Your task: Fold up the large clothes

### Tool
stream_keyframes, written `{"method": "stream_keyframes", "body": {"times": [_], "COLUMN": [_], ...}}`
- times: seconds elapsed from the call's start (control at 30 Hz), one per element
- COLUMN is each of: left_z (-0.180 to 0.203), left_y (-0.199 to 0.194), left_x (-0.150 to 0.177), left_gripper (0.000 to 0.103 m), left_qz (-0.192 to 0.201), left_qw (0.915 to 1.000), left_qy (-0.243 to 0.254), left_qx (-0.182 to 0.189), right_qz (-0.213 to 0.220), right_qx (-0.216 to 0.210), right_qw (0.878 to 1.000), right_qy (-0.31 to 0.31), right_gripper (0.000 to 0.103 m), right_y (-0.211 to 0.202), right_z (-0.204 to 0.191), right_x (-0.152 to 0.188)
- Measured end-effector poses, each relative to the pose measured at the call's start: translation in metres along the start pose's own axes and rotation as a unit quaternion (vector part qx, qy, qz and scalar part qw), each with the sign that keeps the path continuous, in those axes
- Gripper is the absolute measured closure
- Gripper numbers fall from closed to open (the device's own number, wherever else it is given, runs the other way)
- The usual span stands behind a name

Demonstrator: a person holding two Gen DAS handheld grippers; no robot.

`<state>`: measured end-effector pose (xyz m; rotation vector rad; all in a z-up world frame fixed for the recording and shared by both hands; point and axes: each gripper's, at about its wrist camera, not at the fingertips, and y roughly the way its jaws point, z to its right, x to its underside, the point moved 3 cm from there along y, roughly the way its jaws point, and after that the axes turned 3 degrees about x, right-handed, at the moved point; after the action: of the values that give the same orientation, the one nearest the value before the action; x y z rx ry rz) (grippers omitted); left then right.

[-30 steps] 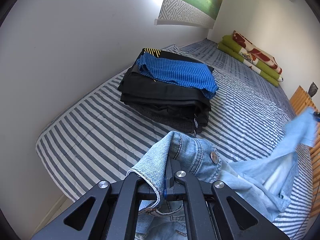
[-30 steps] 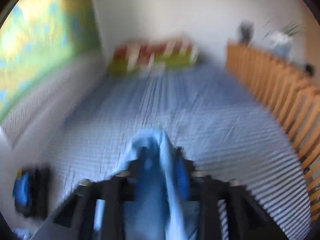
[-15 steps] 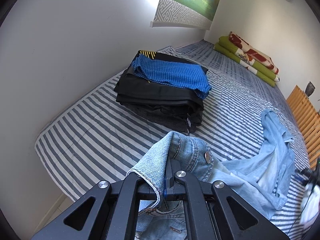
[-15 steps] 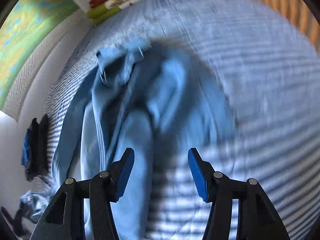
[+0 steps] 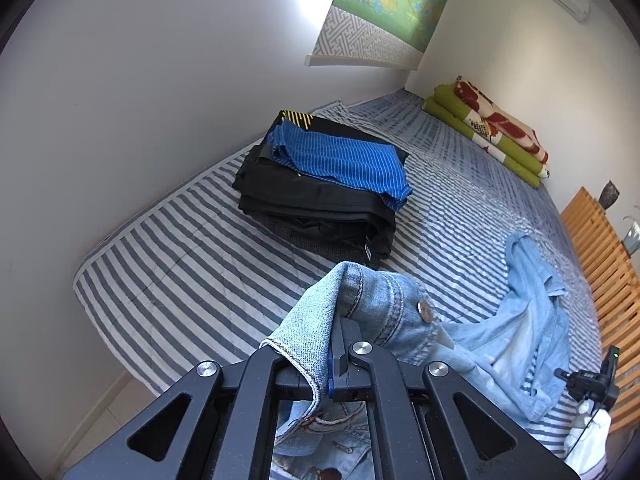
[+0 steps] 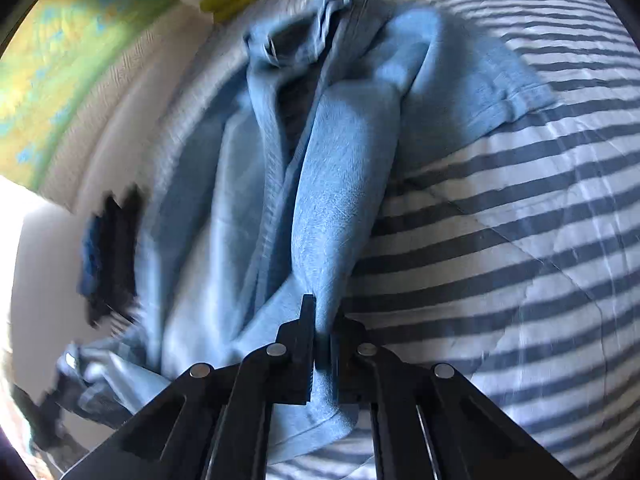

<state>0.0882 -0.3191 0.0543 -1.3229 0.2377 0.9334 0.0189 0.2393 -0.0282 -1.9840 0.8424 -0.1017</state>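
The right hand-held gripper [image 6: 322,344], open above the bed [image 6: 520,240] half a second ago, is now down at the jeans [image 6: 320,184], its jaws just closed on a denim fold.

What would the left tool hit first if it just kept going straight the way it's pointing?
Probably the striped bed cover. The left tool, shut on a denim garment, points down at the cover just before the folded dark clothes stack. Depth is unclear, so it might hit the stack.
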Motion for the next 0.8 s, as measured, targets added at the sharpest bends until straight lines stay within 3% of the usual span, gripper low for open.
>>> {"method": "stream_keyframes", "body": {"times": [0.2, 0.3, 0.53, 0.67, 0.8], "left_z": [-0.001, 0.01, 0.056, 0.074, 0.085], "left_y": [-0.044, -0.077, -0.171, -0.228, -0.243], "left_x": [-0.005, -0.006, -0.007, -0.003, -0.003], "left_gripper": [0.102, 0.102, 0.102, 0.102, 0.102], "left_qz": [0.021, 0.039, 0.088, 0.123, 0.116], "left_qw": [0.9993, 0.9969, 0.9847, 0.9751, 0.9749], "left_qy": [-0.004, 0.001, 0.045, 0.069, 0.086], "left_qx": [0.031, 0.068, 0.143, 0.171, 0.169], "right_qz": [0.125, 0.199, 0.345, 0.386, 0.393], "right_qx": [-0.035, -0.058, -0.049, -0.043, -0.02], "right_qw": [0.991, 0.978, 0.936, 0.92, 0.918], "right_qy": [0.012, 0.005, -0.043, -0.06, -0.059], "right_gripper": [0.099, 0.099, 0.099, 0.099, 0.099], "right_y": [-0.132, -0.218, -0.382, -0.436, -0.438], "right_z": [-0.001, -0.003, -0.022, -0.028, -0.03], "right_x": [0.004, 0.016, 0.055, 0.075, 0.065]}}
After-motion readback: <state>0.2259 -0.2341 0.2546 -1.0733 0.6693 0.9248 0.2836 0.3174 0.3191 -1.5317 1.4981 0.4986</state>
